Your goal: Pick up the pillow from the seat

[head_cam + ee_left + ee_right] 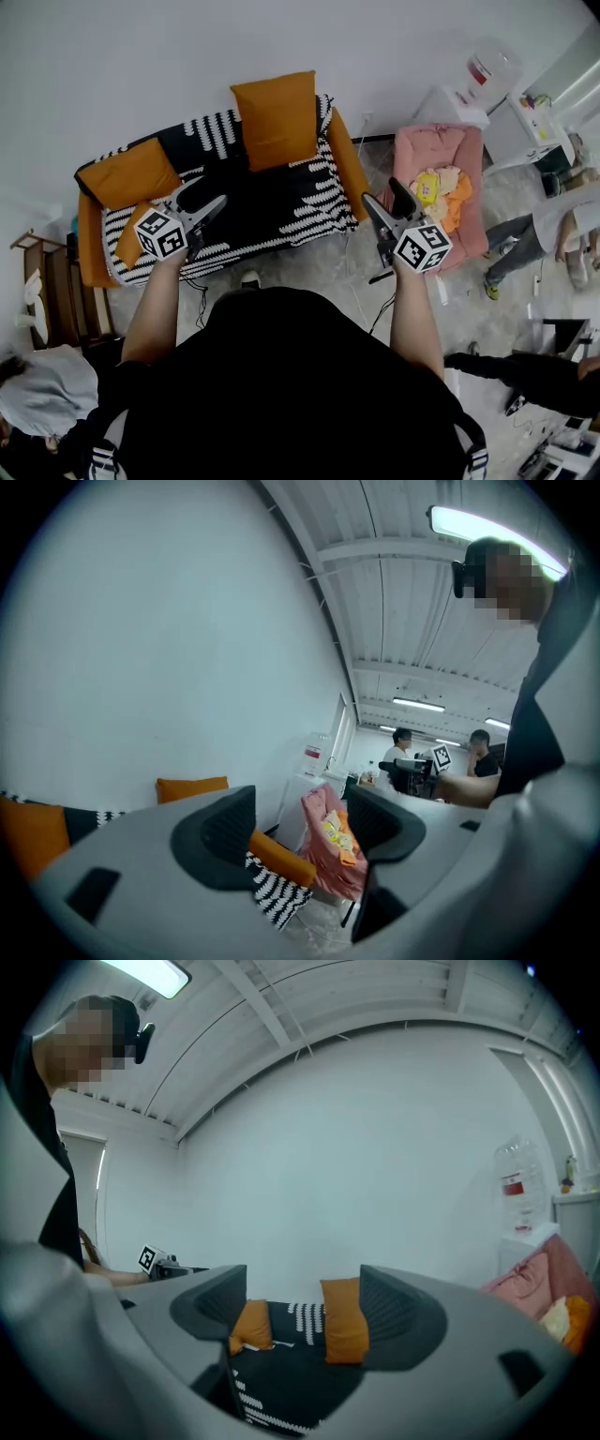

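An orange-armed sofa (348, 164) with a black-and-white striped cover stands against the wall. One orange pillow (274, 117) leans upright at the back of the seat, and a second orange pillow (129, 173) lies at the sofa's left end. Both pillows show in the right gripper view, the upright one (345, 1321) and the left one (251, 1326). My left gripper (204, 197) hangs open over the seat's left front, holding nothing. My right gripper (387, 202) stands open off the sofa's right end, also holding nothing. In their own views the left gripper (300, 832) and right gripper (305, 1312) have only air between the jaws.
A pink child's seat (412, 150) with yellow toys stands right of the sofa, with a water dispenser (487, 70) behind it. People sit at the far right (553, 234). A wooden rack (47, 291) is at the left. Cables (361, 300) trail on the floor.
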Demonstrator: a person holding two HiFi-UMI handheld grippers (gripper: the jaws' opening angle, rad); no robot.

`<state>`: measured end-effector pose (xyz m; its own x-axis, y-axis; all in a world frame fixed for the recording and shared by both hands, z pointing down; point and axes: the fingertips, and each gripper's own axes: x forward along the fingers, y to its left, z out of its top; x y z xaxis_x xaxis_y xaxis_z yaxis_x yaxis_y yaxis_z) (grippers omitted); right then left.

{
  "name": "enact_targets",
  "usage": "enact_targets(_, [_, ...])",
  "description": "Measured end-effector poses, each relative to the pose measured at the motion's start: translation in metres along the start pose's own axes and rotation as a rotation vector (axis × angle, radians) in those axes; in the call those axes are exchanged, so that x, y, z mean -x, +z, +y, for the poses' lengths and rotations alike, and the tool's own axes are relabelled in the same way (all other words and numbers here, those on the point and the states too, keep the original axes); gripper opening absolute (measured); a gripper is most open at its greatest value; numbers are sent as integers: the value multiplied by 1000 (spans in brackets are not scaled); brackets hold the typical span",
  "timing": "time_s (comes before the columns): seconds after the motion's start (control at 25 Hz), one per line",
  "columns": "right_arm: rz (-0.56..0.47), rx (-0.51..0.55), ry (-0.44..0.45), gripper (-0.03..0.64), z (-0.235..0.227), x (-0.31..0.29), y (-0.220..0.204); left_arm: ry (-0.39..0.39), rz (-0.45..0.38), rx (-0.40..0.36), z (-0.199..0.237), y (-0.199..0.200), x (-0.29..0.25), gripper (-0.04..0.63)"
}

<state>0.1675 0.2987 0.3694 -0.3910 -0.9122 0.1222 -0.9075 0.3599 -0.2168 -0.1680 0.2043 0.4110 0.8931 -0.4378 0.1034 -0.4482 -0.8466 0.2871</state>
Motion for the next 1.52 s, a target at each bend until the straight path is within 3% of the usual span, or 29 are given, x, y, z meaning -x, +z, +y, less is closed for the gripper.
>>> enact_targets(0.52, [22, -6, -8, 374, -2, -30, -4, 0, -15, 33, 32, -2, -6, 311])
enact_targets(1.52, [58, -66, -92, 376, -48, -144, -10, -59, 59, 81, 159, 7, -74, 311])
